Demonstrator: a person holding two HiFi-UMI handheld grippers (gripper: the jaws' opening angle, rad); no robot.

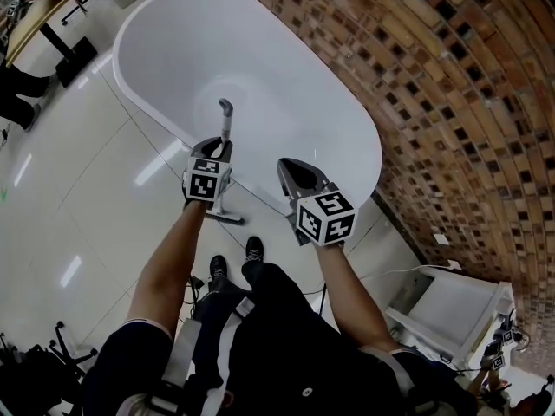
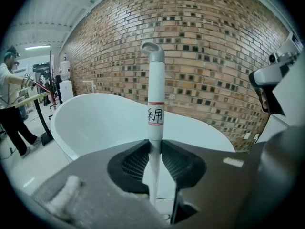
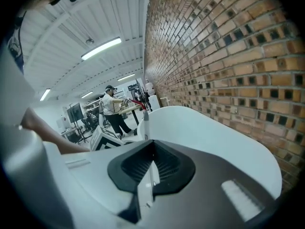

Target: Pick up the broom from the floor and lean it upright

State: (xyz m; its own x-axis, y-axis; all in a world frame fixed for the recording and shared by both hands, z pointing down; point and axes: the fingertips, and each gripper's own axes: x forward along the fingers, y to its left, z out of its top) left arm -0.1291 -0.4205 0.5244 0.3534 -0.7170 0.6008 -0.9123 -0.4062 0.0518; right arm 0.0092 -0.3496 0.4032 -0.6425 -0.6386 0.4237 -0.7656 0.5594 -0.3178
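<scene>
The pick-up is done and the leaning step is in hand. The left gripper (image 1: 213, 149) has its fingers closed on the broom (image 2: 155, 94). They clamp the pale handle partway up and stand partly apart, with the handle filling the gap. The handle stands close to upright, its grey hooked end above the fingers. The broom head (image 1: 227, 216) is down on the floor (image 1: 78, 206), just beside the outer wall of the white bathtub (image 1: 368, 137). The head view does not show whether the handle touches the tub's rim. The right gripper (image 1: 297, 174) hangs beside the left, over the tub's near edge, its fingers drawn together to a narrow slit with nothing between them.

As I judge it, the next move calls for tipping the handle gently against the rim or towards the brick wall (image 1: 451, 76). The head should sit flat before the left fingers ease apart. The smooth curved rim could let the handle slide sideways, so the right gripper may be needed to steady it
</scene>
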